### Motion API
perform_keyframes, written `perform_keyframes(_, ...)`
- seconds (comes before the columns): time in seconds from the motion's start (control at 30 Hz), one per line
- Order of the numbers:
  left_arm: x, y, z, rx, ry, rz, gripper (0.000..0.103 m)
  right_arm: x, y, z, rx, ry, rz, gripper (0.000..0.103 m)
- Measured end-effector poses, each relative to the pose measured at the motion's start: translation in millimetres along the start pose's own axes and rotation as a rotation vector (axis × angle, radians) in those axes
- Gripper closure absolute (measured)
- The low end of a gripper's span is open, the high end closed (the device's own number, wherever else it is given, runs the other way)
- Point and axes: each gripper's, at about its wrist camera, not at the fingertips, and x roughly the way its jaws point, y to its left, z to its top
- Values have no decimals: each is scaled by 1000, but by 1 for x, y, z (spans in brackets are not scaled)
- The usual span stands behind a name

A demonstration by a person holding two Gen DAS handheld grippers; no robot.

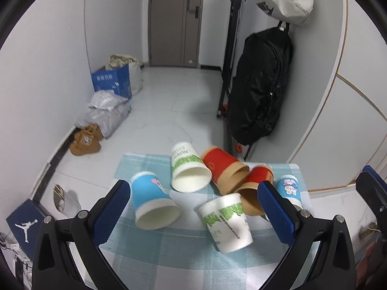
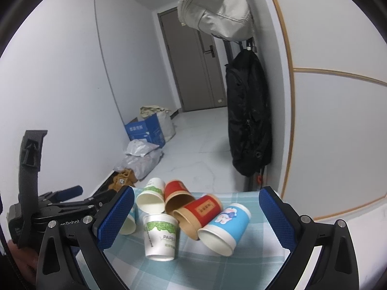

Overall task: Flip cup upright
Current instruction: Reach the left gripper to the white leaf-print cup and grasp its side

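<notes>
Several paper cups lie on a blue-checked cloth (image 1: 169,253). A white-green cup (image 1: 227,222) (image 2: 160,235) stands upright nearest me. On their sides lie a blue cup (image 1: 152,200), a white-green cup (image 1: 188,169) (image 2: 152,197), two red cups (image 1: 225,169) (image 1: 256,188) (image 2: 200,213), and a second blue cup (image 1: 289,189) (image 2: 225,227). My left gripper (image 1: 193,207) is open and empty above the near cups. My right gripper (image 2: 196,217) is open and empty, with the cups between its fingers; one of its fingers (image 1: 370,188) shows at the right edge of the left wrist view.
The cloth-covered table ends just beyond the cups, with tiled floor (image 1: 181,96) below. A black bag (image 1: 261,84) and a grey backpack (image 2: 217,7) hang on a rack at the right. Bags and a blue box (image 1: 113,82) sit along the left wall.
</notes>
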Motion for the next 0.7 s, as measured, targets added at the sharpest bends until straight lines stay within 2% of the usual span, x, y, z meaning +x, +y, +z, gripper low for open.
perform_keyframes(0.2, 33, -8, -7, -35, 171, -101, 1, -8, -7, 3, 9, -9, -6, 0)
perform_keyframes(0.43, 68, -18, -19, -73, 342, -111, 1, -13, -23, 12, 67, -20, -1, 0)
perform_keyframes(0.7, 90, -18, -29, -90, 472, -85, 1, -14, -39, 22, 125, -6, 5, 0)
